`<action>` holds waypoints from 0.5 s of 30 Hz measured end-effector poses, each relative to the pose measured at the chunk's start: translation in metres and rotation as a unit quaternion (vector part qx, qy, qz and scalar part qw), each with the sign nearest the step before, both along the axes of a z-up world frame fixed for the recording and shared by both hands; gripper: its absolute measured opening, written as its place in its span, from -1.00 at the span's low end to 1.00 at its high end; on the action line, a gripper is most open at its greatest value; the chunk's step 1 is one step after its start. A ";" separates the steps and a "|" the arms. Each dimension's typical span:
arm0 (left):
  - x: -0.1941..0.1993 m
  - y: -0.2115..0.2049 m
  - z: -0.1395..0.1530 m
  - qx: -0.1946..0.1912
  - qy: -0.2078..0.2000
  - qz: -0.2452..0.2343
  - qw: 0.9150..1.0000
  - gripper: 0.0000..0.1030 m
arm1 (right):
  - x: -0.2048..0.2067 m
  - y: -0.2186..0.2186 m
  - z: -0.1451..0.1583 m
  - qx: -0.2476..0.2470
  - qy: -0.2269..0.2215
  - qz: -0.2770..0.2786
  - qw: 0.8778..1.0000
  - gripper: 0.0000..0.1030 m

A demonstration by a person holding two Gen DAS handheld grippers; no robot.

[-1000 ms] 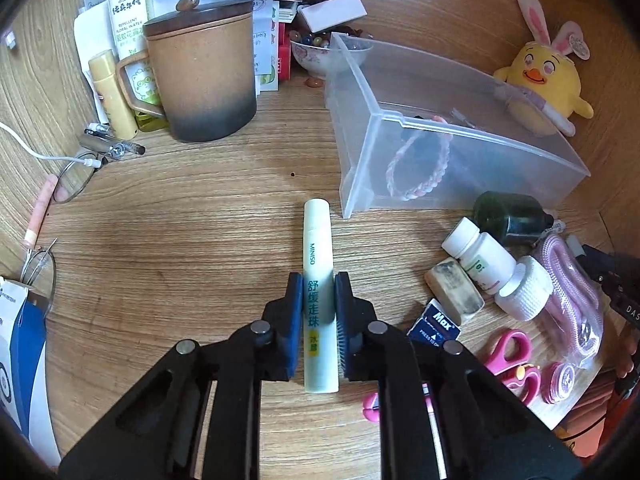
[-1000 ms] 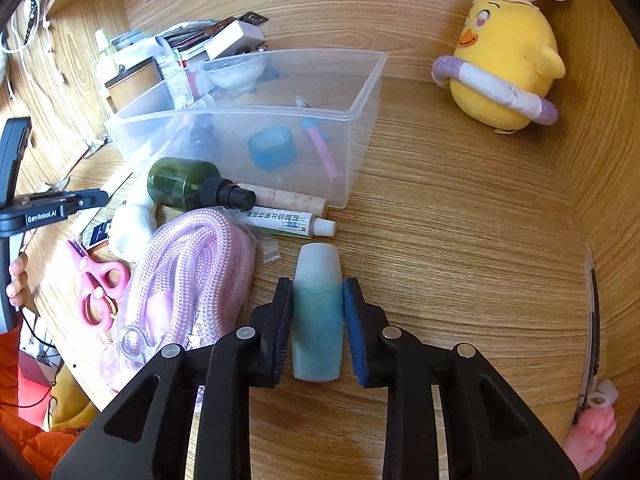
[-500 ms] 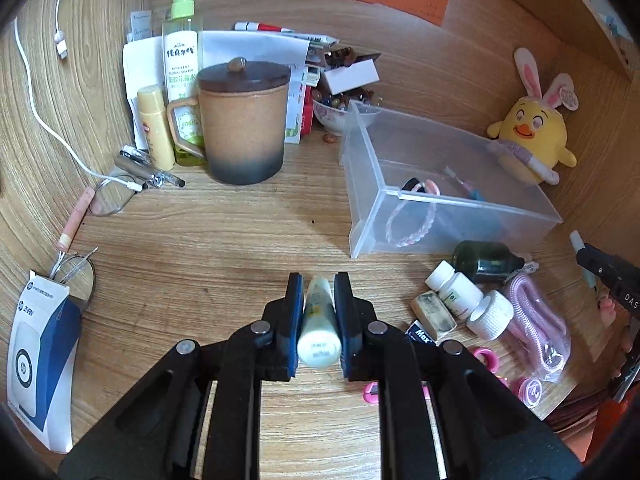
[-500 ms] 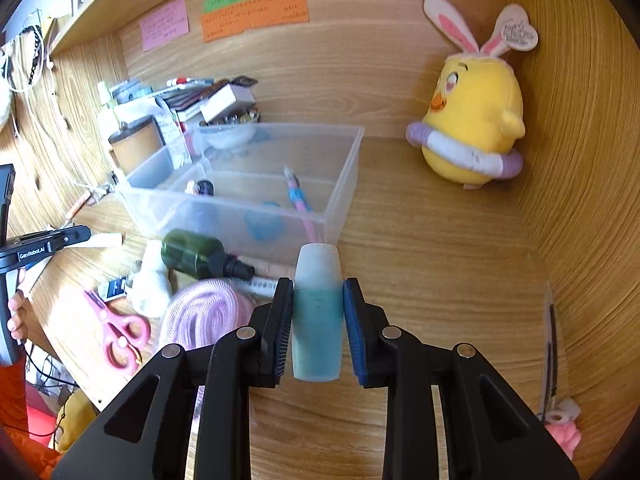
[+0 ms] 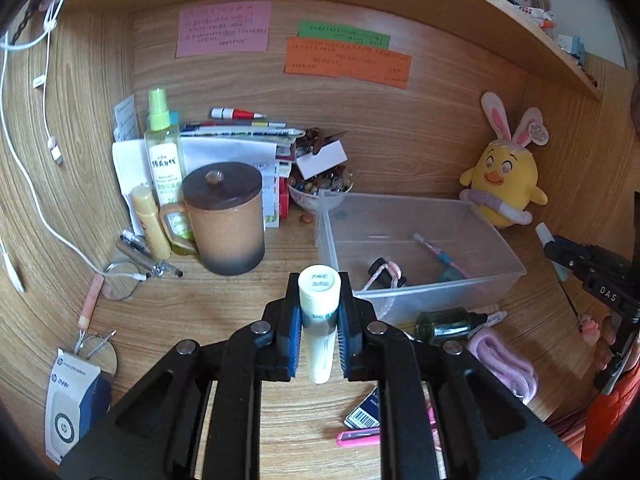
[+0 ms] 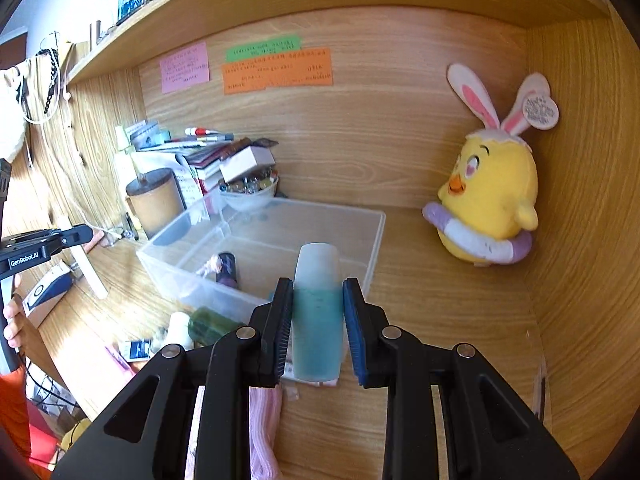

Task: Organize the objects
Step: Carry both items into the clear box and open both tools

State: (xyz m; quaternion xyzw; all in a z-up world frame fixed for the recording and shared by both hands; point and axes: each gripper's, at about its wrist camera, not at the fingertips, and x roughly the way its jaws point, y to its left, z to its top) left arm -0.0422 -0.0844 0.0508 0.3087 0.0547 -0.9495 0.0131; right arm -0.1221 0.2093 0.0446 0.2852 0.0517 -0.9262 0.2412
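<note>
My left gripper (image 5: 319,328) is shut on a pale cream roll-on tube (image 5: 319,320), held up above the desk in front of the clear plastic bin (image 5: 508,254). My right gripper (image 6: 318,320) is shut on a teal bottle with a frosted cap (image 6: 317,312), held above the desk near the bin (image 6: 360,216). The bin holds a pink bracelet, a small dark bottle (image 6: 226,266) and a pen (image 5: 438,250). In front of the bin lie a dark green bottle (image 5: 444,324), a pink rope bundle (image 5: 502,360), pink scissors and a small blue box (image 5: 364,414).
A brown lidded mug (image 5: 226,218), a green spray bottle (image 5: 163,148), a stack of papers and a bowl of beads (image 5: 320,186) stand at the back left. A yellow bunny plush (image 6: 486,200) sits in the back right corner. Glasses and a white cable lie at the left.
Both grippers have lifted off the desk with their objects and tilted up, so the back wall and shelf now show. The cream tube now points end-on at the camera.
</note>
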 end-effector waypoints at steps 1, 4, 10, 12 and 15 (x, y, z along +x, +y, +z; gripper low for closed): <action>-0.003 0.002 0.005 -0.002 0.006 -0.005 1.000 -0.72 | -0.003 -0.003 0.002 -0.002 0.002 0.002 1.000 -0.55; -0.012 0.009 0.017 -0.008 0.021 -0.015 1.000 -0.72 | -0.011 -0.011 0.005 -0.003 0.006 0.008 1.000 -0.55; -0.040 0.019 0.023 -0.002 0.026 -0.034 0.999 -0.72 | -0.030 -0.029 0.003 0.003 0.000 0.014 1.000 -0.55; -0.049 0.022 0.022 -0.003 0.024 -0.036 0.999 -0.72 | -0.038 -0.036 -0.002 0.011 -0.006 0.016 1.000 -0.55; -0.062 0.027 0.019 -0.007 0.018 -0.042 0.999 -0.72 | -0.049 -0.044 -0.009 0.019 -0.017 0.019 0.999 -0.55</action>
